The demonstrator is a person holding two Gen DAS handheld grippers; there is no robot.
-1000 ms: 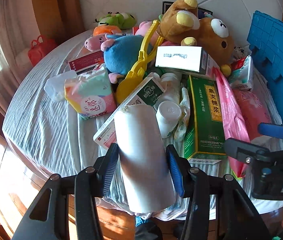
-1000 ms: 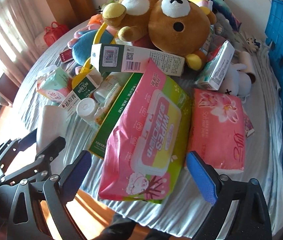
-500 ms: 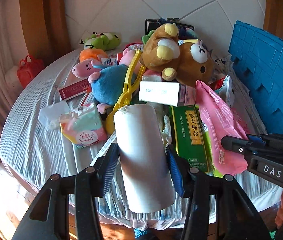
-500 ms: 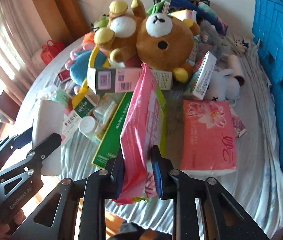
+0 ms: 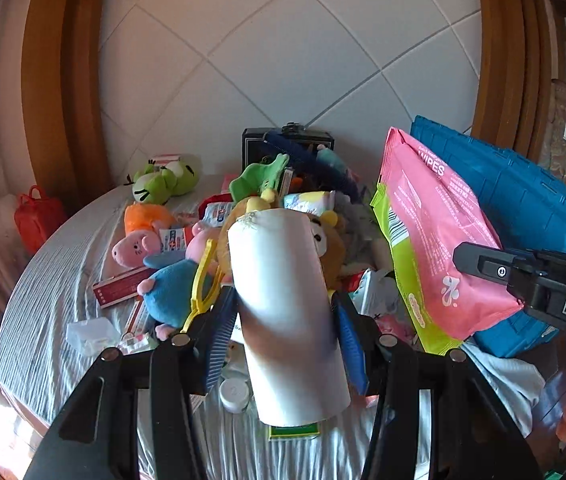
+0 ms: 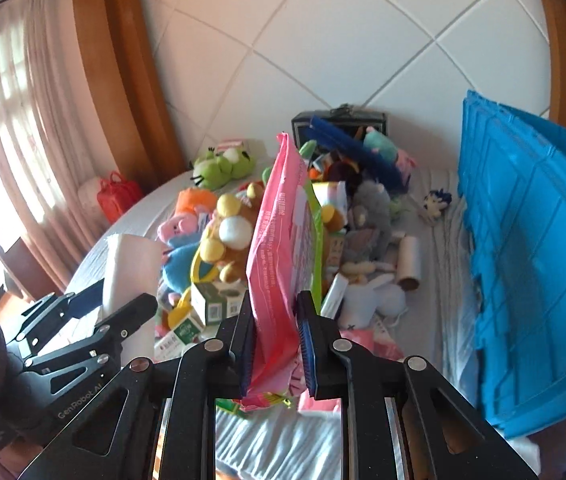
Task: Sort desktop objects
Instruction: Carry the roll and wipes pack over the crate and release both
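My left gripper (image 5: 283,328) is shut on a white paper roll (image 5: 283,312) and holds it up above the table, tilted forward. The roll also shows in the right wrist view (image 6: 131,268). My right gripper (image 6: 277,344) is shut on a pink and green wipes pack (image 6: 283,248), held edge-on and lifted. In the left wrist view the pack (image 5: 435,232) hangs at the right, in front of the blue crate (image 5: 523,208). A pile of plush toys and boxes lies below on the grey striped cloth (image 5: 51,288).
The blue plastic crate (image 6: 535,248) stands on the table's right side. A brown bear plush (image 6: 231,232), a green plush (image 6: 223,166), a cardboard tube (image 6: 409,260) and a black box (image 6: 339,124) lie on the table. A red bag (image 5: 39,216) sits at the far left.
Both grippers have risen and tipped up from the table. The right gripper closed on the wipes pack a second ago and has lifted it upright. The left still grips the roll.
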